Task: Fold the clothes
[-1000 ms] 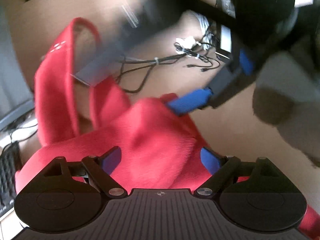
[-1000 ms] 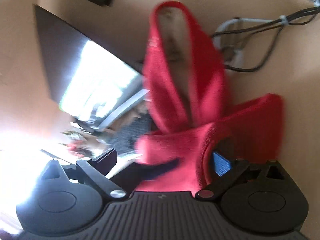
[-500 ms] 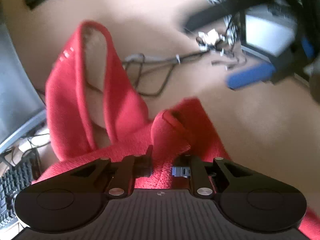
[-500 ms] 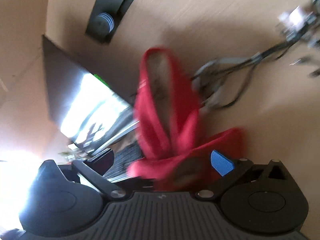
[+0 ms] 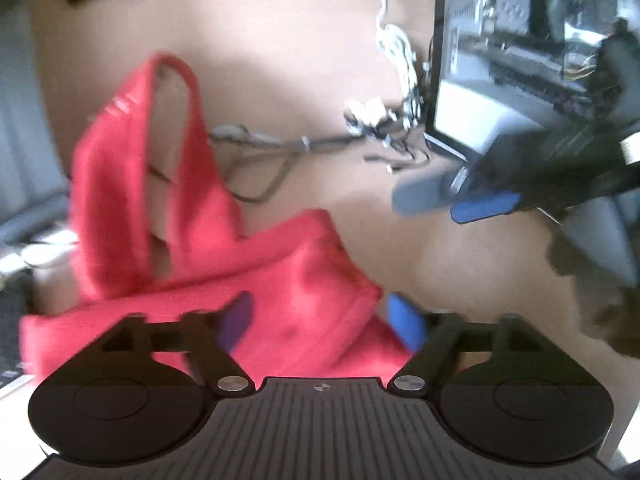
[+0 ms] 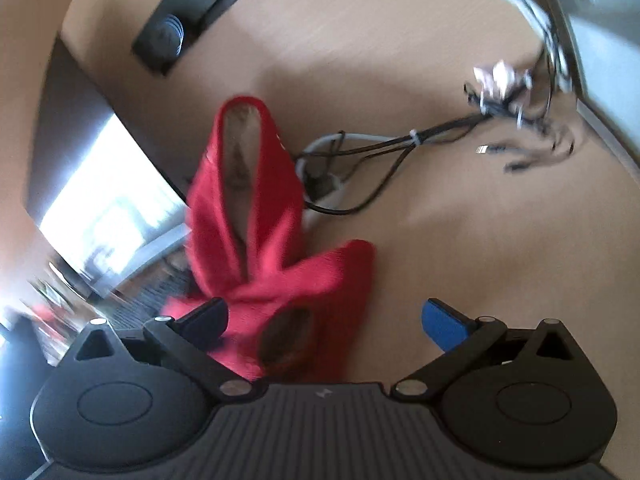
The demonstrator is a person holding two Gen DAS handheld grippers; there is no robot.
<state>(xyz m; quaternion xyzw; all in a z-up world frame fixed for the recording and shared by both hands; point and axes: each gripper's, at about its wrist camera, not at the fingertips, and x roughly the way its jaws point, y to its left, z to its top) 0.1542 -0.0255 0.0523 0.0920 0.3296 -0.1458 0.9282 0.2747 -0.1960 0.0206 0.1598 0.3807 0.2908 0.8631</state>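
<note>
On the tan wooden desk (image 6: 400, 64) lies a red garment (image 6: 276, 264), crumpled into a heap with a long loop of its fabric stretching away from both cameras toward the far side of the desk. From the left wrist view the left gripper (image 5: 322, 322) sits right over the near edge of the garment (image 5: 248, 272), its 2 blue-padded fingers spread wide with red cloth showing between them; motion blur makes it impossible to tell whether either pad touches the fabric, and nothing is pinched. From the right wrist view the right gripper (image 6: 332, 320) is likewise spread wide, its left finger lying over the near part of the red heap and its right finger (image 6: 444, 322) over bare desk, apart from the cloth, so it has hold of nothing. The right gripper also shows in the left wrist view (image 5: 452, 200), blurred, off to the right of the garment and clear of it, with its blue pad visible. A bundle of dark cables (image 6: 384, 152) runs across the desk just beyond the garment's loop, next to a tangle of white cord (image 5: 394, 52). A dark bar-shaped object (image 6: 188, 24) rests at the far side of the desk, and a monitor (image 5: 504, 48) stands to the right in the left wrist view.
</note>
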